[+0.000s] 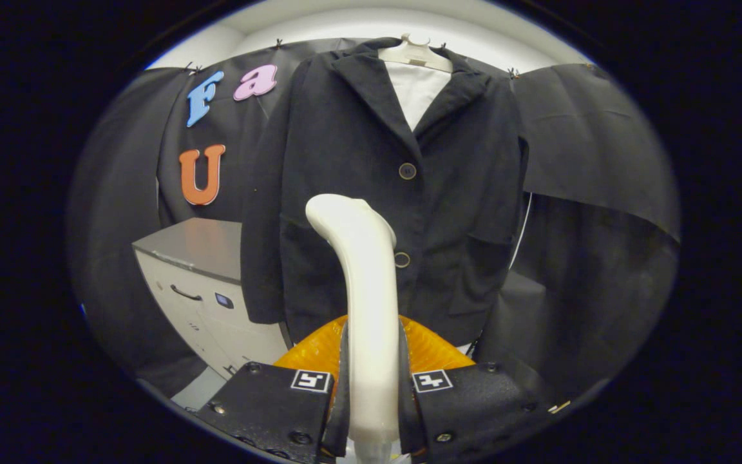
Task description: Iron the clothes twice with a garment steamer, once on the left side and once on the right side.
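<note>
Jaws clamp the steamer (361, 283) handle before the hanging jacket (384, 180); cabinet (197, 283) stands left.

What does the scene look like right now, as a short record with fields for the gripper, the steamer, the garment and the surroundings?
gripper: fingers closed on the steamer handle, one on each side
steamer: white handle upright between the fingers, head pointing toward the jacket, orange base behind it
garment: dark jacket on a white hanger, just beyond the steamer, buttoned, white lining at the collar
contact: cannot tell whether the head touches the cloth
surroundings: grey cabinet beside the jacket
</note>
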### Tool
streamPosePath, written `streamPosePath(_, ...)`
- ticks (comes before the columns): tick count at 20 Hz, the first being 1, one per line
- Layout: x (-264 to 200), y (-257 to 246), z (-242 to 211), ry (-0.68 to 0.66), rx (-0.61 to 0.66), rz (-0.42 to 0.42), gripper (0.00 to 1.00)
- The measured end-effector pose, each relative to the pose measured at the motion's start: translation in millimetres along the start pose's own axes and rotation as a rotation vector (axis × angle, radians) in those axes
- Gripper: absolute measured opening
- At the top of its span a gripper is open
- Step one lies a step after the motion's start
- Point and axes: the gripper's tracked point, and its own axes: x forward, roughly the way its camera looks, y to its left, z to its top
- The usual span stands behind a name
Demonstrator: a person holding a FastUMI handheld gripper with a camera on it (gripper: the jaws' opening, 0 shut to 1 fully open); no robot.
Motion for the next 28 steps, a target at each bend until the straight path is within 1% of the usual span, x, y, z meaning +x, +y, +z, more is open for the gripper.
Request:
streamPosePath(4, 4.1, -1.7, -24.5, 0.029, -0.031, 0.005, 0.33)
streamPosePath(11, 10.6, -6.1, -86.2, 0.135, -0.041, 0.027, 0.33)
streamPosePath(16, 12.9, -11.9, -117.1, 0.194, -0.064, 0.029, 0.33)
streamPosePath(23, 8.1, -23.8, -166.0, 0.260, -0.098, 0.045, 0.33)
streamPosePath(26, 4.0, -33.8, -170.4, 0.288, -0.073, 0.042, 0.33)
streamPosePath(28, -7.8, -42.8, -149.8, 0.254, -0.045, 0.056, 0.33)
